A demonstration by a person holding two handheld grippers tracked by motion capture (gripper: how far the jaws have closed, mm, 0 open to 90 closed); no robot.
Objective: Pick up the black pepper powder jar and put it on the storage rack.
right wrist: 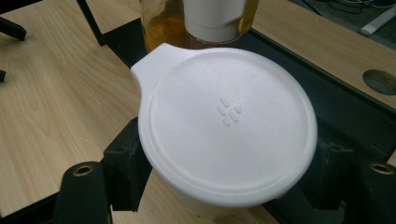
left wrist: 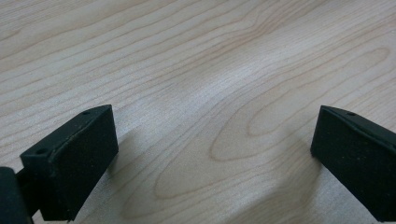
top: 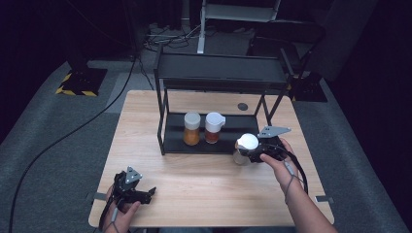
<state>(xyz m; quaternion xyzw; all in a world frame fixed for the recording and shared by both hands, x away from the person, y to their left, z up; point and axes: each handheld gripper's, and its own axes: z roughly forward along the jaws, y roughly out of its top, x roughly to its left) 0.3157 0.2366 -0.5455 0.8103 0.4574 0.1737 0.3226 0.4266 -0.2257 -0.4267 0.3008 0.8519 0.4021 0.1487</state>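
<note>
A white-lidded jar [top: 244, 148] is being gripped by the right gripper [top: 257, 151] just right of the middle of the high view, at the front edge of the black rack [top: 218, 73] that is standing on the wooden counter [top: 204, 184]. In the right gripper view the jar's round white lid [right wrist: 229, 126] is being seen from above, with a small tab at its upper left, and the two black jaws are being pressed against the jar from either side just below the lid. Whether the jar's base is resting on the counter or is being held clear of it cannot be told. Two more jars are being kept on the rack's lower shelf [top: 233, 127]: an orange-filled jar [top: 192, 128] with a pale lid and, just beside it to the right, a dark-red-filled jar [top: 214, 127] with a white lid; both are lying left of the gripped jar in the high view. The left gripper [top: 138, 191] is being held low at the lower left of the high view, well apart from the rack, and in the left gripper view its jaws are being kept wide apart over bare wood, with nothing between them.
</note>
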